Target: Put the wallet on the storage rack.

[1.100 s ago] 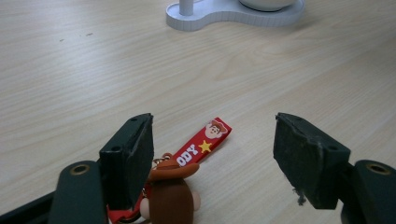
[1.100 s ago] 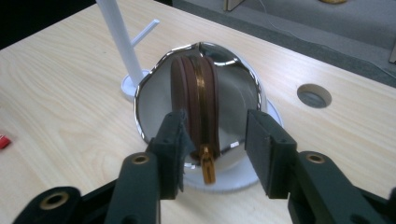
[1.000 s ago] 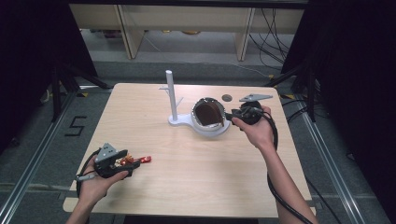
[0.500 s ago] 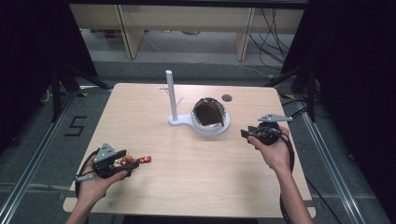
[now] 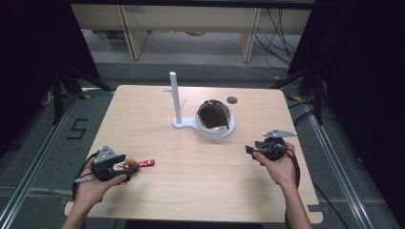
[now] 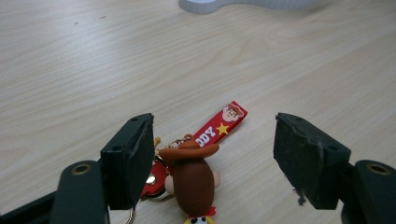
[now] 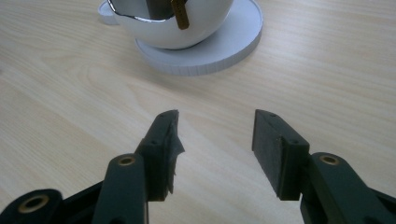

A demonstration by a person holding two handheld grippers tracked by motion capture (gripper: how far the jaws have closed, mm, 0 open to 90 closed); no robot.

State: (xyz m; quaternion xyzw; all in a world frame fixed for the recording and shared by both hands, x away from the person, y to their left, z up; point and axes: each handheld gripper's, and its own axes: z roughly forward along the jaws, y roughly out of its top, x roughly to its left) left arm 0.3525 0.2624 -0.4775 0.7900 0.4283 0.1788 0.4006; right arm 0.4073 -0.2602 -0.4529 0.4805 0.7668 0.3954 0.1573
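Note:
A cowboy figure keychain (image 6: 194, 179) with a red strap (image 6: 219, 126) lies on the wooden table (image 5: 191, 191) at the near left. My left gripper (image 6: 215, 129) stands open around it, and the figure lies close to the left jaw. In the high view the left gripper (image 5: 125, 167) rests by the keychain (image 5: 139, 164). My right gripper (image 7: 215, 119) is open with nothing between its jaws, and in the high view it (image 5: 251, 150) hovers at the near right. A white bowl (image 7: 187, 28) sits ahead of it on a white base (image 7: 233, 46).
The bowl (image 5: 216, 120) holds a dark brown object and shares its base with a tall white post (image 5: 175, 98) at the table's centre back. A small dark round hole (image 5: 232, 100) lies behind the bowl. Dark frames and cables surround the table.
My right gripper has drawn back from the bowl toward the near right of the table. The left gripper and keychain have stayed put.

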